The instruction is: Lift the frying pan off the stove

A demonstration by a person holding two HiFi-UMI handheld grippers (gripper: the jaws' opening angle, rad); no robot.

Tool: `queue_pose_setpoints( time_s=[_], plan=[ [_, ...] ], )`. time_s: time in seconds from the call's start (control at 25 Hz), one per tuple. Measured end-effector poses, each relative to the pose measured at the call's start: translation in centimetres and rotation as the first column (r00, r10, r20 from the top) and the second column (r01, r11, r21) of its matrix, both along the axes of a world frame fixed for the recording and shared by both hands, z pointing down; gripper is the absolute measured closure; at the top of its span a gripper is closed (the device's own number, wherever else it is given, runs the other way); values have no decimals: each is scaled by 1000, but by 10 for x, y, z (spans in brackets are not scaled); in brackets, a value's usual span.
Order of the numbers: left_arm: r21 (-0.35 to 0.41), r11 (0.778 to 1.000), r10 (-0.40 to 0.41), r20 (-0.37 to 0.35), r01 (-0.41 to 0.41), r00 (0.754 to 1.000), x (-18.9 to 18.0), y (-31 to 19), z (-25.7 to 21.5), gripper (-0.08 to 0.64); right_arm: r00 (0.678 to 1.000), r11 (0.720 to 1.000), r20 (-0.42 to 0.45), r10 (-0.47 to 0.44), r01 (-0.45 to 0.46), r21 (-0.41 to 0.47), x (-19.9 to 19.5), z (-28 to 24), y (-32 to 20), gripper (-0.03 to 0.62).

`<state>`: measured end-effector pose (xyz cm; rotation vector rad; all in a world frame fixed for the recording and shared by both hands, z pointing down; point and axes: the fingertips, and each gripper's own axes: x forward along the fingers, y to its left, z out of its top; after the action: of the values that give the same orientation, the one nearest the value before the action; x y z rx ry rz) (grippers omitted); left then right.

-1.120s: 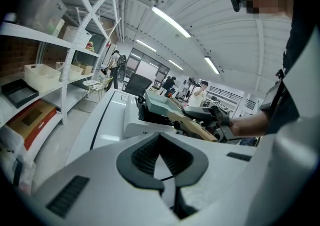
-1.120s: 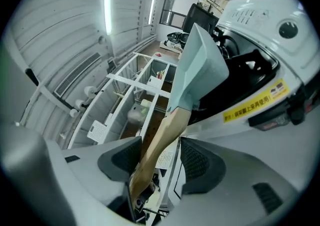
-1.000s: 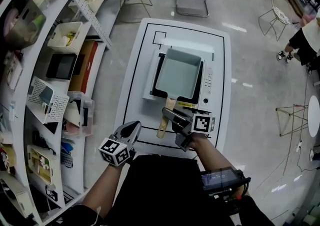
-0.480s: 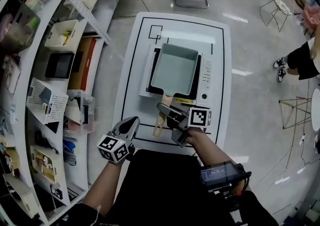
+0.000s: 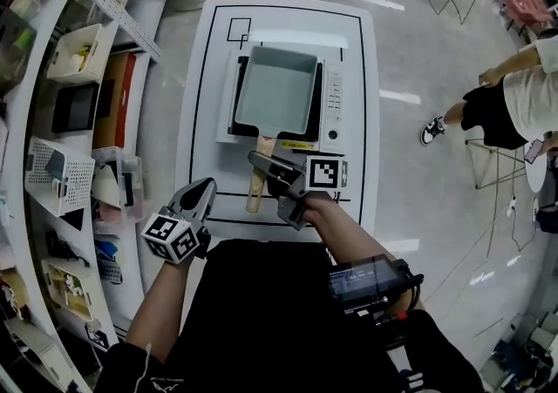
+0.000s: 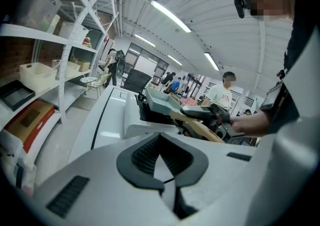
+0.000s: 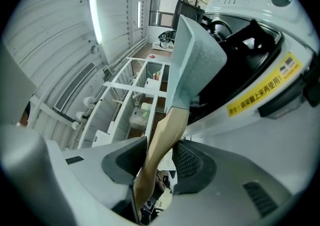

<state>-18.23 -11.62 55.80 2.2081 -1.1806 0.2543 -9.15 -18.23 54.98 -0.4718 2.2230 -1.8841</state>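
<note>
Right gripper view: frying pan (image 7: 192,64) handle sits between right tool (image 7: 160,145) jaws, just closed onto it; hand level, pan on stove (image 7: 235,130).

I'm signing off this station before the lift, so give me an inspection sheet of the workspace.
Surface: white table with a black outline; the stove stands on it.
Job's things: rectangular frying pan sits on the portable stove; its wooden handle points toward the operator.
Clutter: nothing seen on the table.
Grippers: right gripper jaws have just been closing, pads on the handle; left gripper shut, empty, apart from the pan.
Cables: nothing seen.
Surroundings: shelving with bins at left; a person standing at right.
</note>
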Motion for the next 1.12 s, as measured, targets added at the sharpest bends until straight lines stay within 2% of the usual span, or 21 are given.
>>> queue_pose_setpoints(
  time_s=[0.72,1.12],
  plan=[
    [0,1000,-13,-17,13,1000,-15,2,3,551,1000,1000,22,21,-20,-23,2,0,0,428],
    [3,1000,-20,-20,20,1000,-19,1,0,551,997,1000,73,23,-24,15,-3,-15,-3,430]
  ],
)
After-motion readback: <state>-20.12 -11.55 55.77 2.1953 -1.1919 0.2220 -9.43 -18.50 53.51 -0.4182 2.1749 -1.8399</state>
